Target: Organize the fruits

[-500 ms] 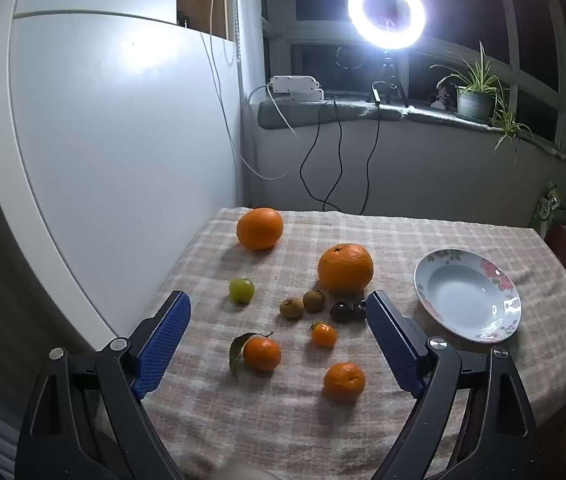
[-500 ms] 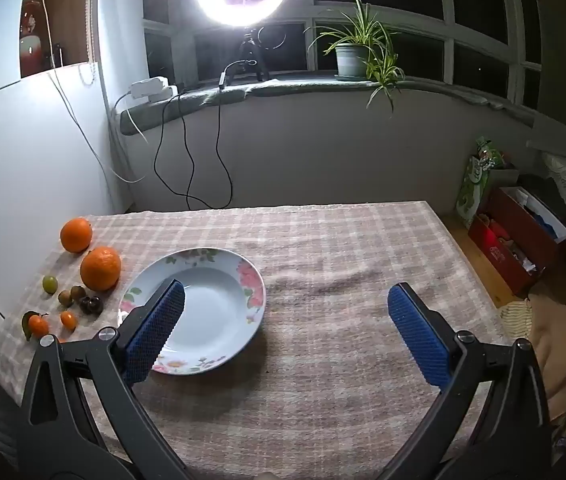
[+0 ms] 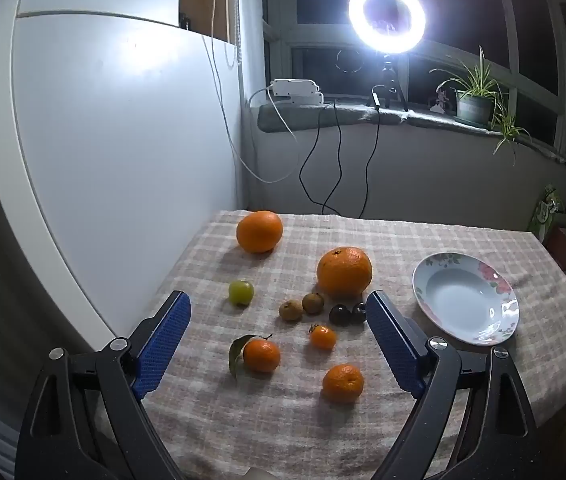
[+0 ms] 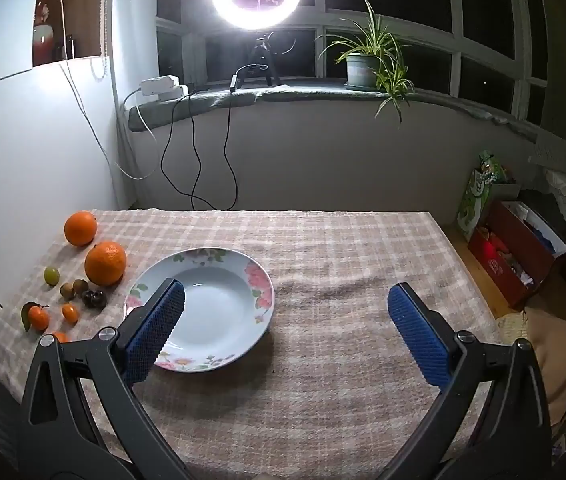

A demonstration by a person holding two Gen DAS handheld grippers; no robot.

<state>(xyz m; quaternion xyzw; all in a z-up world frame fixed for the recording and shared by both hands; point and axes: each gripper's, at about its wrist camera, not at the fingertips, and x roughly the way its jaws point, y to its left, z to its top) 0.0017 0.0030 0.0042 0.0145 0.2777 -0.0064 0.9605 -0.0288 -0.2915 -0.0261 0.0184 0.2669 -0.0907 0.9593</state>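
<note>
Both grippers spread wide, holding nothing; plate bare.

Glossy glazed plate on matt, coarse woven checked tablecloth.

Both the left gripper and the right gripper have black plastic arms with triangular holes, round silver screws, and blue fingers with a dotted rubber surface.
</note>
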